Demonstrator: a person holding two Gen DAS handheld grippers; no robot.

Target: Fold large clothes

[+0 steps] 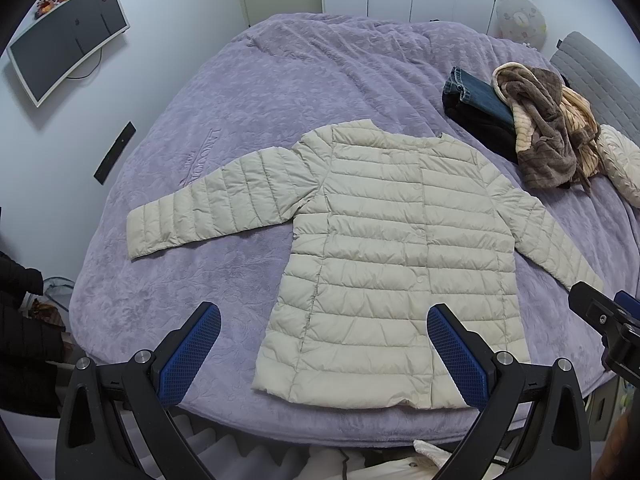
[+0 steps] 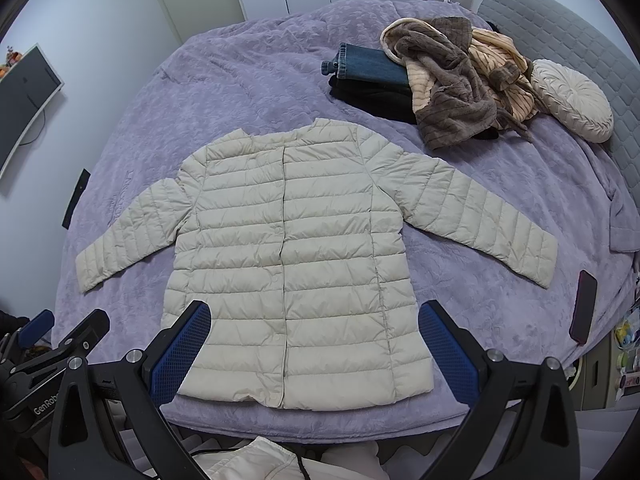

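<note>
A cream quilted puffer jacket (image 1: pixel 384 248) lies flat and buttoned on the purple bedspread (image 1: pixel 248 92), both sleeves spread out to the sides, hem toward me. It also shows in the right wrist view (image 2: pixel 288 256). My left gripper (image 1: pixel 324 352) is open and empty, held above the hem's left part. My right gripper (image 2: pixel 314 350) is open and empty, above the hem's middle. The right gripper also shows at the right edge of the left wrist view (image 1: pixel 608 320), and the left gripper at the lower left of the right wrist view (image 2: pixel 52 344).
A pile of folded jeans (image 2: pixel 372 66), dark clothes and a brown fleece robe (image 2: pixel 452 80) sits at the back right of the bed, next to a round cream cushion (image 2: pixel 572 100). A dark phone (image 2: pixel 583 306) lies near the right edge. A monitor (image 1: pixel 68 36) hangs on the left wall.
</note>
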